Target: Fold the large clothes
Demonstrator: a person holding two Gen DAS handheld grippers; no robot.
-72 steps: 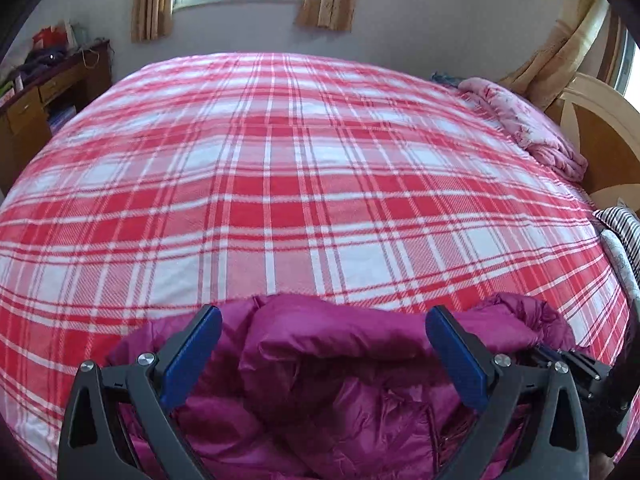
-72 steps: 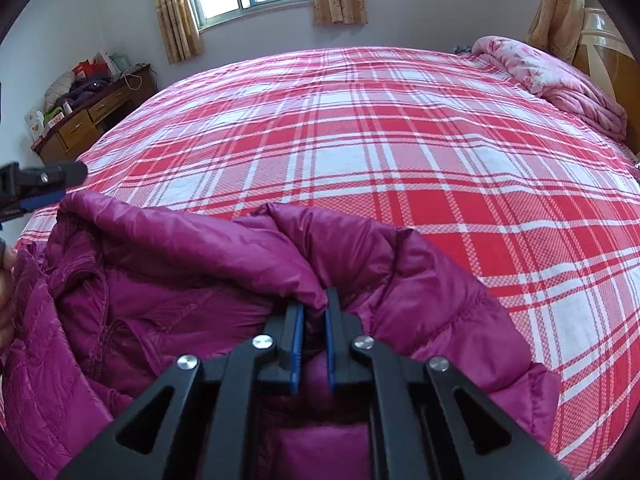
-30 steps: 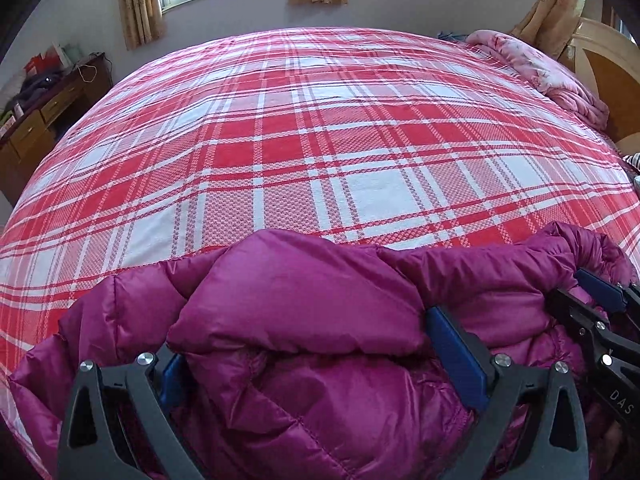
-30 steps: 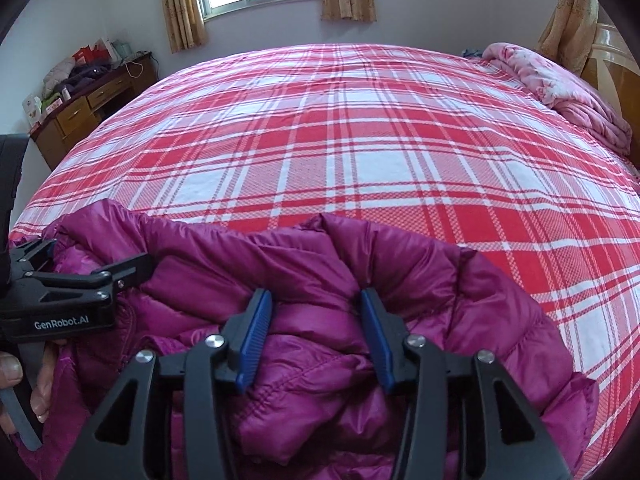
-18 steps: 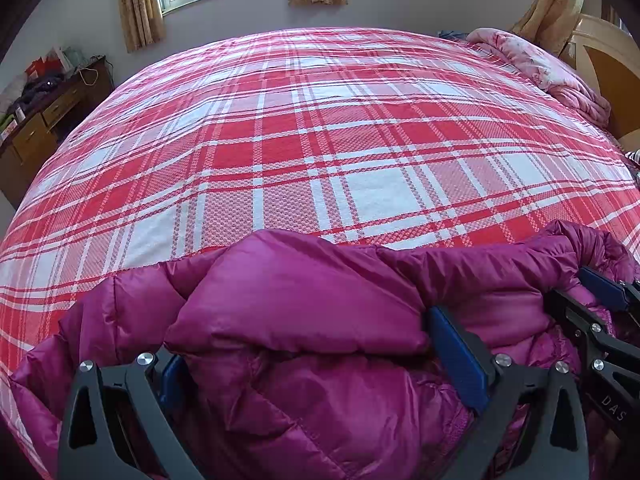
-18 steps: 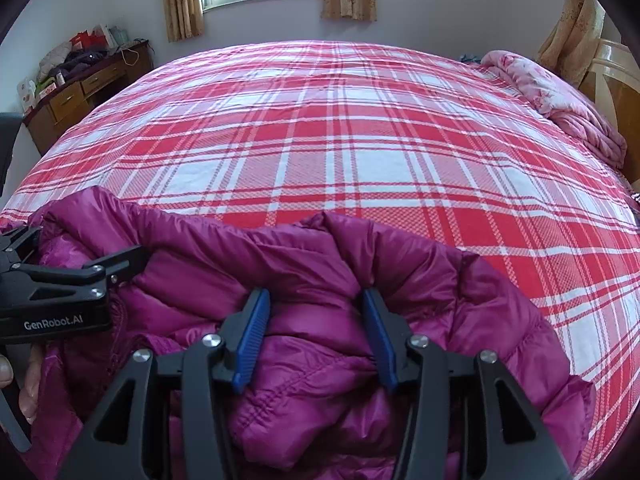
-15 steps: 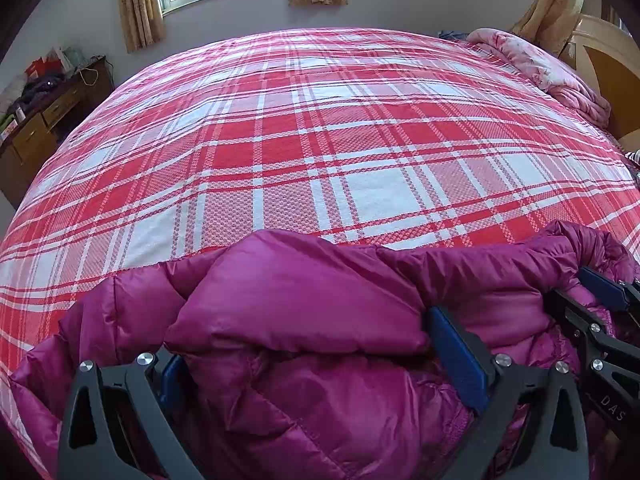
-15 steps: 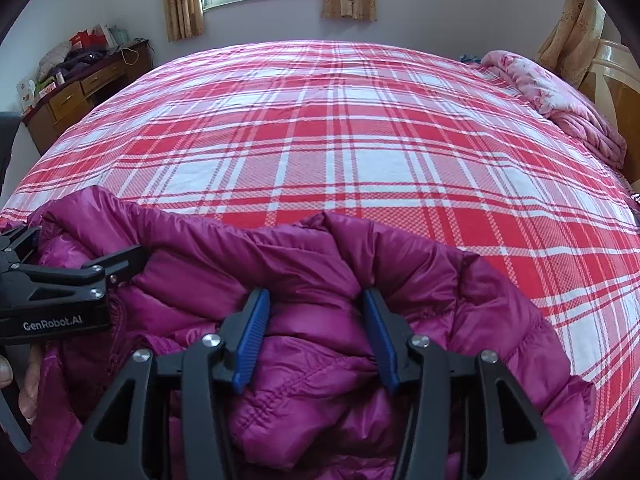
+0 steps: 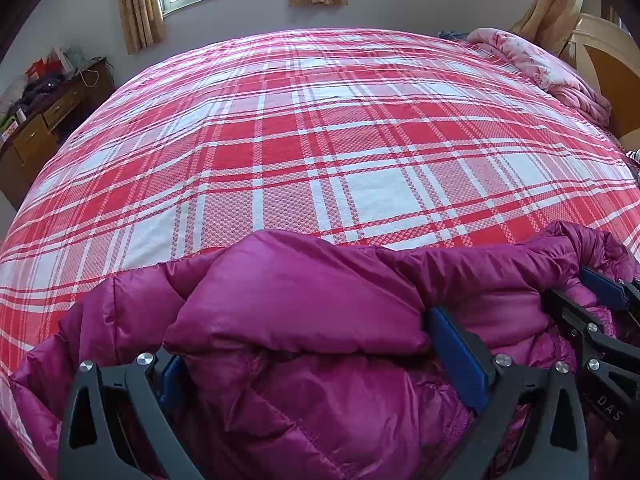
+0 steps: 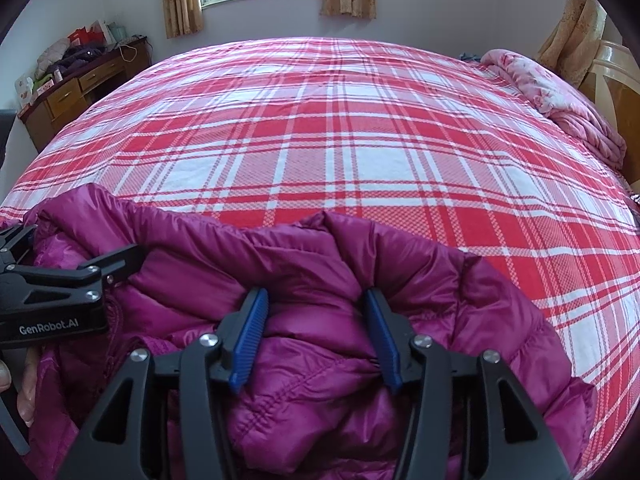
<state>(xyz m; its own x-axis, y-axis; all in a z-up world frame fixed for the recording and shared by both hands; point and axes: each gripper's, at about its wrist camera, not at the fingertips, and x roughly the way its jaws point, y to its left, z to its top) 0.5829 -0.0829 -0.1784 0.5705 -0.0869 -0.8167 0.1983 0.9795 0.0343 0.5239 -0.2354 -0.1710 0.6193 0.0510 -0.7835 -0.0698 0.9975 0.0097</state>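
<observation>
**Both grippers spread over the down jacket**

Your magenta down jacket (image 9: 304,312) lay bunched at the near edge of the red plaid bedspread (image 9: 320,140). Your left gripper (image 9: 316,352) was spread wide, a puffy fold bulging between its blue pads. Your right gripper (image 10: 316,332) also stood parted, its pads (image 10: 250,340) flanking a quilted fold without pinching it.

"GenRobot.AI" on left claw (image 10: 76,276); "DAS" on right claw (image 9: 600,300)

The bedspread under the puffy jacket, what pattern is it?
Red, pink and white plaid bedspread, seen best in the right wrist view.
</observation>
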